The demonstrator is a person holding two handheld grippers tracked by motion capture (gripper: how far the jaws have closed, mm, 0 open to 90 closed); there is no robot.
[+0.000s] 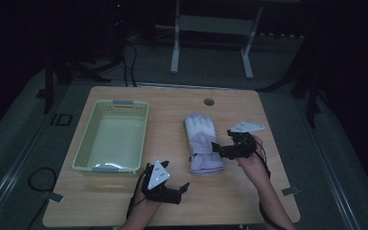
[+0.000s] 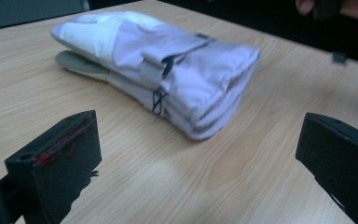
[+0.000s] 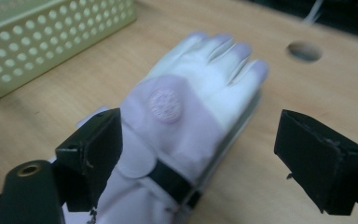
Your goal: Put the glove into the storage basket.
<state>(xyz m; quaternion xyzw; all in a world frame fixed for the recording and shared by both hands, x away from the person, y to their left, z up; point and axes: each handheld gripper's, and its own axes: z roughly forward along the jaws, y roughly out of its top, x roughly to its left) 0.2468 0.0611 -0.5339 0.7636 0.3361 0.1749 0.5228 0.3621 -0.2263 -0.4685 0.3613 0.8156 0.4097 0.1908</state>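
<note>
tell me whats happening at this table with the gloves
A person works at a wooden table with a gripper in each hand. A stacked pair of pale lilac gloves lies flat near the middle, right of a pale green basket. The right gripper hangs over the cuff end, jaws wide open and not gripping. The left gripper sits nearer the person, open and clear of the gloves.

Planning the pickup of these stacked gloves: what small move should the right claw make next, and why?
Probably lower the right claw and close it on the gloves. Its jaws stand wide open astride the cuff end, gripping nothing, and the basket sits empty beside them.
</note>
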